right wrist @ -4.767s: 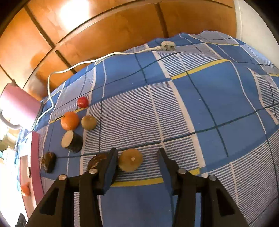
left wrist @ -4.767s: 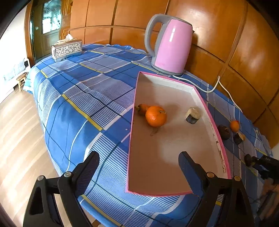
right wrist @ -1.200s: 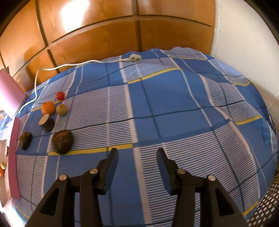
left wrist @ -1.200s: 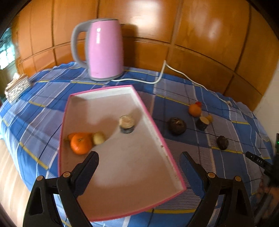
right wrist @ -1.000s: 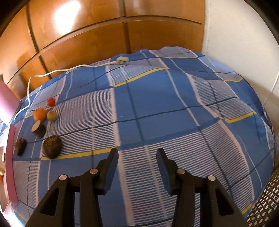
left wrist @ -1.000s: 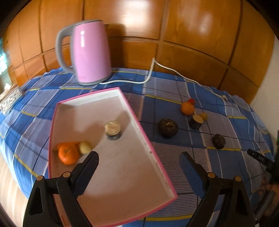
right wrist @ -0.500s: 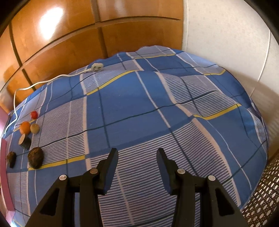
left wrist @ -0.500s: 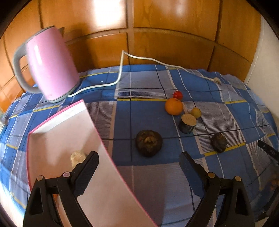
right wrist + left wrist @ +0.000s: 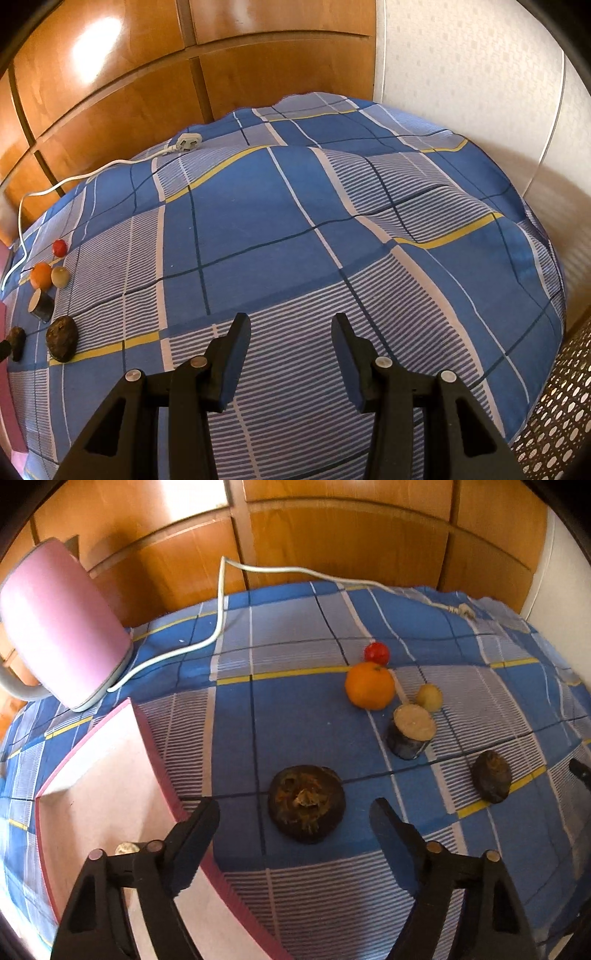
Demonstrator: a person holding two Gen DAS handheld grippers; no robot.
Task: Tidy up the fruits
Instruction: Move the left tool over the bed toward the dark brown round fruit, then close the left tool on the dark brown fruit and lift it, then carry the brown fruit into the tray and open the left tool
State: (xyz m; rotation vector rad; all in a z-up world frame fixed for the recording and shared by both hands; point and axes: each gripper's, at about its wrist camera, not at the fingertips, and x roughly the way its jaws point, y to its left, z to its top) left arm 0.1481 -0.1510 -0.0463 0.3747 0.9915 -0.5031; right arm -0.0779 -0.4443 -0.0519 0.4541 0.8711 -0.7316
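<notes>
Black fingers of the left hand-held gripper (image 9: 293, 821) are closing, pads not yet touching the dark wrinkled fruit (image 9: 306, 802) between them on the counter's plaid cloth (image 9: 295, 635). Best centre, then lift into the pink tray (image 9: 159, 775). Right hand-held gripper (image 9: 290, 356) hovers narrow, empty.

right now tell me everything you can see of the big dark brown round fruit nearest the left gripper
The big dark brown round fruit looks rough and dull, with a frayed tan, fibrous centre facing up. It lies on the blue checked cloth, just right of the pink-rimmed tray without touching it. It sits ahead of and between the left gripper's closing fingers, which don't touch it.
</notes>
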